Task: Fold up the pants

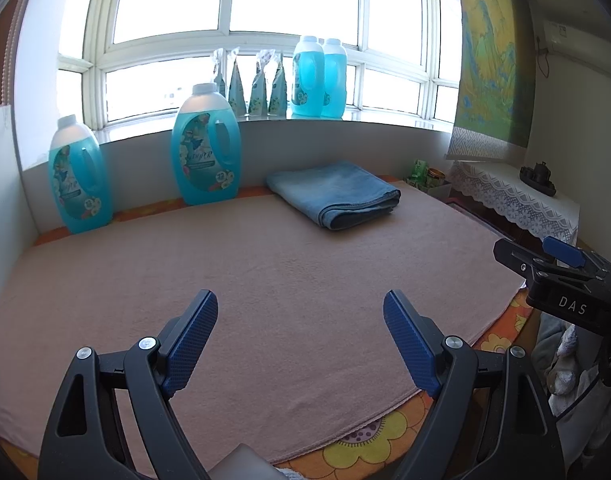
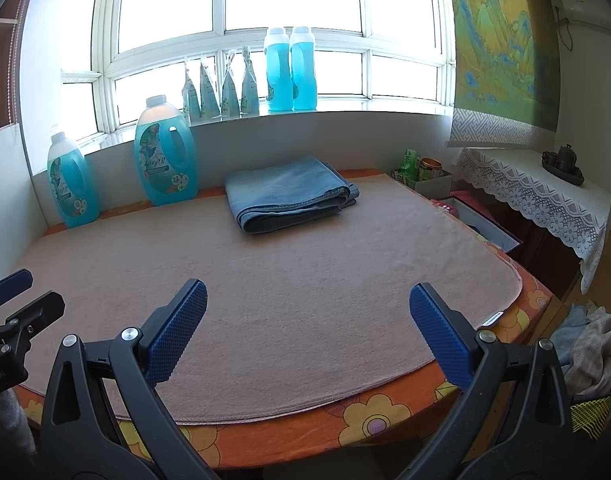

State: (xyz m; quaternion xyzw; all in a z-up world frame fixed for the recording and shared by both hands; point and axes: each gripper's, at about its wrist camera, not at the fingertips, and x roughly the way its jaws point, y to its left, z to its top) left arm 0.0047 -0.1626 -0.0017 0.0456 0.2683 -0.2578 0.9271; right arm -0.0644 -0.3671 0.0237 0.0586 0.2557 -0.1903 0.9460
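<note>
Blue denim pants (image 1: 334, 194) (image 2: 289, 194) lie folded into a neat rectangle at the far side of the pink mat (image 1: 265, 272) (image 2: 289, 280), near the wall under the window. My left gripper (image 1: 299, 308) hovers over the near part of the mat, open, with nothing between its blue pads. My right gripper (image 2: 307, 300) is open too and holds nothing, well short of the pants. In the left wrist view the right gripper (image 1: 561, 264) shows at the right edge; in the right wrist view the left gripper (image 2: 13, 292) shows at the left edge.
Two large blue detergent bottles (image 1: 205, 148) (image 2: 165, 152) stand at the mat's far left. More bottles (image 2: 290, 70) and pouches sit on the windowsill. A lace-covered side table (image 2: 545, 196) with a teapot and a box of tins stand to the right. Loose cloth (image 2: 593, 352) lies below the table's right corner.
</note>
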